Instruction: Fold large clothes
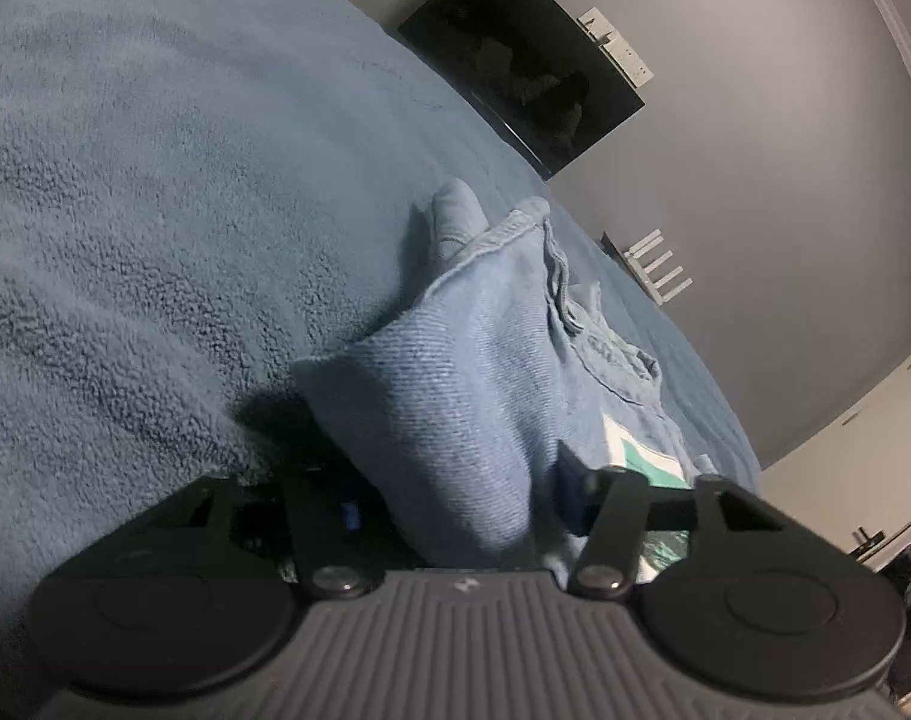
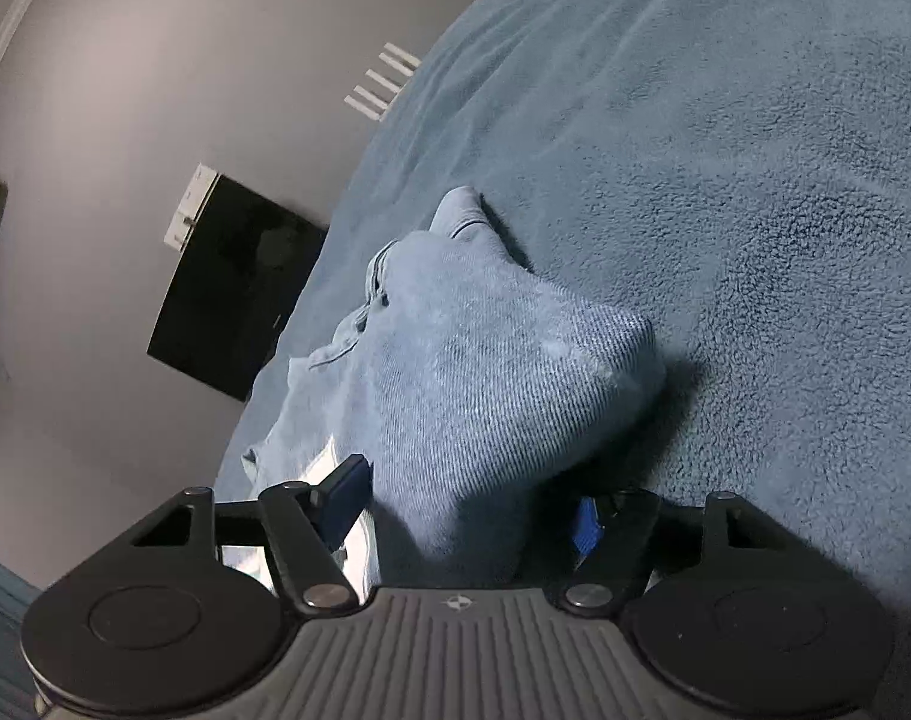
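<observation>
A light blue denim garment [image 1: 473,372] lies bunched on a blue fleece blanket [image 1: 155,180]. My left gripper [image 1: 461,510] is shut on a fold of the denim, which fills the space between its fingers and hides the pads. A white and teal patch [image 1: 641,450] shows under the denim at the right. In the right wrist view my right gripper [image 2: 467,516] is shut on another fold of the same garment [image 2: 485,360], which rises from its fingers [image 2: 344,498]. The blanket [image 2: 725,180] spreads to the right.
A dark flat screen [image 1: 527,60] hangs on the grey wall [image 1: 755,150] beyond the bed; it also shows in the right wrist view [image 2: 233,282]. A white slatted object [image 1: 659,264] stands by the bed's far edge. A white door [image 1: 863,450] is at the right.
</observation>
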A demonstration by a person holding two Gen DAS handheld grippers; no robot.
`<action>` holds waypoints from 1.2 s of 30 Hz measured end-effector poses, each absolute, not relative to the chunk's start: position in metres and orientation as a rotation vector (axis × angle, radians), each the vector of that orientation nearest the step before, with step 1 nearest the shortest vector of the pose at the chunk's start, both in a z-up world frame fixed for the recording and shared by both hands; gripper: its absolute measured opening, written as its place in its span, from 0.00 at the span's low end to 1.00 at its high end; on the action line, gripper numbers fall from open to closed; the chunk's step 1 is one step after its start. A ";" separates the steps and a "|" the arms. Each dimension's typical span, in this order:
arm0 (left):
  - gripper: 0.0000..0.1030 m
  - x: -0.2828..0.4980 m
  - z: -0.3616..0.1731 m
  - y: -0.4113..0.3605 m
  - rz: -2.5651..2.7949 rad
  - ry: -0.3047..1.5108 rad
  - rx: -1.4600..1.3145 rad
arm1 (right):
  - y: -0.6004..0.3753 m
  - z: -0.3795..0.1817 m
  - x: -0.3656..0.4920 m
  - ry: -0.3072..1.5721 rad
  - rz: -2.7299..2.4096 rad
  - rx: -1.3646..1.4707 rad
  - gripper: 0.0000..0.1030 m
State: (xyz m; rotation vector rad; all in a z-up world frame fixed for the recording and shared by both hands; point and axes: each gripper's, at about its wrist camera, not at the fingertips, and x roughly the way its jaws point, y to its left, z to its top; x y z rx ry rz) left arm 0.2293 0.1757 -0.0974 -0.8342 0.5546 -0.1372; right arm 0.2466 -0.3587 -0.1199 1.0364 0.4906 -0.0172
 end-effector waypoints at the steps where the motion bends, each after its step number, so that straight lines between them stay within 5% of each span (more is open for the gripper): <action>1: 0.47 0.229 -0.097 0.174 -0.130 0.555 -0.832 | -0.358 -0.116 0.241 0.483 -0.037 1.068 0.65; 6: 0.47 0.232 -0.098 0.174 -0.128 0.560 -0.829 | -0.355 -0.119 0.221 0.543 -0.137 1.119 0.62; 19: 0.46 0.231 -0.103 0.176 -0.155 0.545 -0.831 | -0.366 -0.125 0.274 0.434 -0.092 1.074 0.82; 20: 0.42 0.228 -0.102 0.176 -0.158 0.538 -0.826 | -0.366 -0.124 0.278 0.429 -0.082 1.048 0.80; 22: 0.34 0.225 -0.097 0.173 -0.164 0.517 -0.816 | -0.363 -0.120 0.279 0.422 -0.085 0.967 0.58; 25: 0.26 0.217 -0.080 0.169 -0.152 0.494 -0.779 | -0.354 -0.105 0.267 0.400 -0.084 0.874 0.44; 36: 0.19 0.149 -0.033 0.156 -0.179 0.516 -0.681 | -0.342 -0.038 0.198 0.355 -0.015 0.801 0.38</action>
